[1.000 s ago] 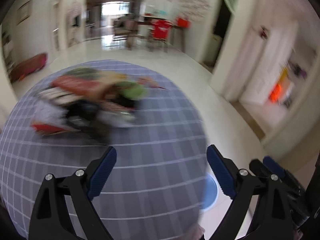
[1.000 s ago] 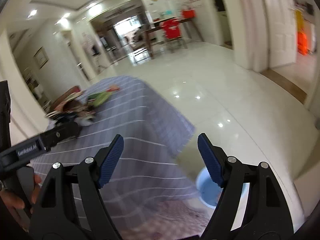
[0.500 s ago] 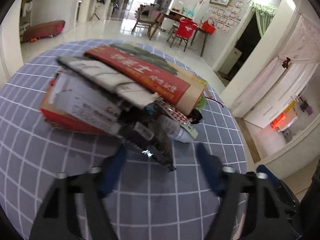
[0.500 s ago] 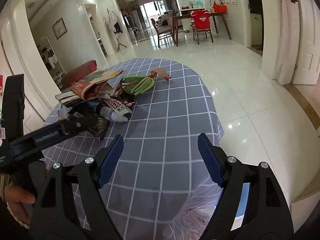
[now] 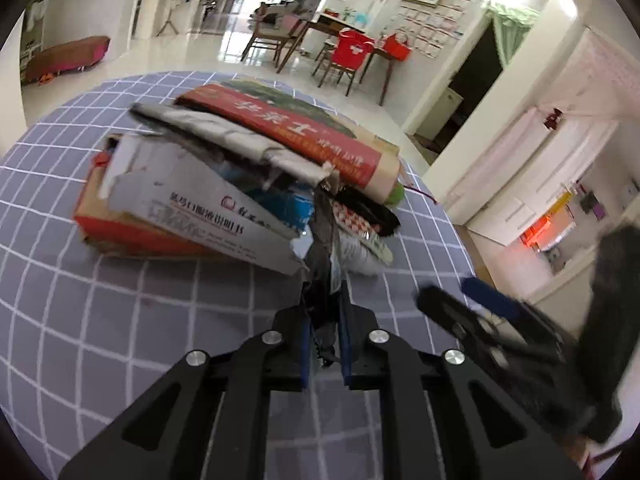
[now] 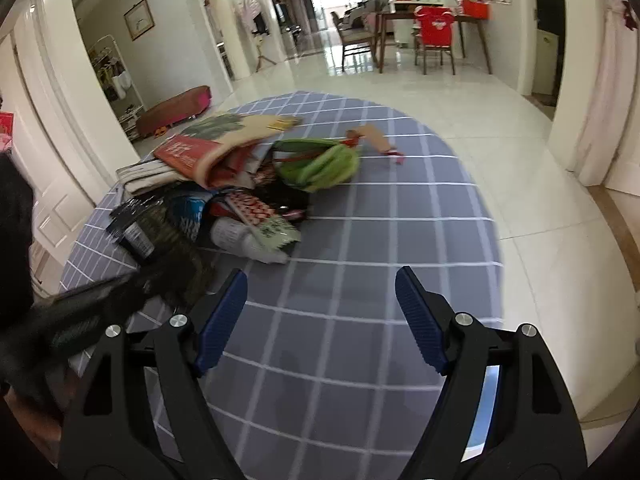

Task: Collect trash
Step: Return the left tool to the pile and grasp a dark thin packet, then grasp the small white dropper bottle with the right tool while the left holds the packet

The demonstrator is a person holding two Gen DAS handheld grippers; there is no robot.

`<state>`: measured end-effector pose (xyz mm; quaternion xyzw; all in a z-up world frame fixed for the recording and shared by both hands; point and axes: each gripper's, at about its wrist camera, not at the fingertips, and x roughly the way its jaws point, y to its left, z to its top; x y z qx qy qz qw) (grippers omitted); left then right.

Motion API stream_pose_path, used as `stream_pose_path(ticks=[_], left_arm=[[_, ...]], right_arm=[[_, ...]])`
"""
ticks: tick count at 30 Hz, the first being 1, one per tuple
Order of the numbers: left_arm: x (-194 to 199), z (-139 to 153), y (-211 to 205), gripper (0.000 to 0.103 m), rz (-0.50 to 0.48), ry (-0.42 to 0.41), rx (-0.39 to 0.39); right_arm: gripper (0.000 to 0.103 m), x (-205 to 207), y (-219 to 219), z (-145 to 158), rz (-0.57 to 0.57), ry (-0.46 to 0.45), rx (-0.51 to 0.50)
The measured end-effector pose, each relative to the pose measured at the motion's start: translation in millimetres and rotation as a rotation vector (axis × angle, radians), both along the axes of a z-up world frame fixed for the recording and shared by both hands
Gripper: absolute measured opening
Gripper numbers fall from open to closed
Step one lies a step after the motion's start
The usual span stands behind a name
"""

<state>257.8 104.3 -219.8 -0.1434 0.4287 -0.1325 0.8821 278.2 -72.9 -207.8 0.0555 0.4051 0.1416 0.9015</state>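
A heap of trash lies on the round table's grey checked cloth (image 5: 120, 320): a torn white and red carton (image 5: 180, 208), a red printed paper bag (image 5: 300, 132), a plastic bottle (image 6: 240, 240) and a green bag (image 6: 324, 164). A dark crinkled wrapper (image 5: 320, 248) sticks out of the heap's near side. My left gripper (image 5: 325, 292) is closing, and its blue pads pinch the wrapper's near end. To its right, my right gripper (image 6: 320, 292) hovers open over bare cloth with nothing between its fingers; in the left wrist view it (image 5: 460, 296) shows as a blur.
A pale blue bin (image 6: 486, 400) stands on the glossy tiled floor beside the table's near right edge. A dining table with red-covered chairs (image 5: 352, 56) stands far behind. A person's hand (image 6: 24, 408) holds the left gripper at lower left.
My left gripper came in low to the heap and its jaws went from wide open to pinched on the dark wrapper. The right gripper swung left over the table, jaws unchanged.
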Motion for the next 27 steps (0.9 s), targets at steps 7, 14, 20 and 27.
stream_pose_path(ticks=[7, 14, 20, 27], left_arm=[[-17.3, -1.5, 23.6, 0.011, -0.010, 0.008, -0.013], [-19.2, -8.0, 29.3, 0.011, -0.048, 0.032, -0.043], [-22.1, -9.4, 28.6, 0.012, -0.053, 0.042, -0.049], [-26.8, -13.4, 24.1, 0.013, -0.053, 0.065, -0.070]], right_arm=[[0.077, 18.8, 31.4, -8.2, 0.005, 0.036, 0.034], [0.079, 41.4, 55.9, -14.5, -0.025, 0.055, 0.010], [0.049, 40.6, 57.1, -13.1, -0.029, 0.053, -0.061], [0.038, 7.6, 34.0, -13.2, -0.042, 0.060, 0.013]])
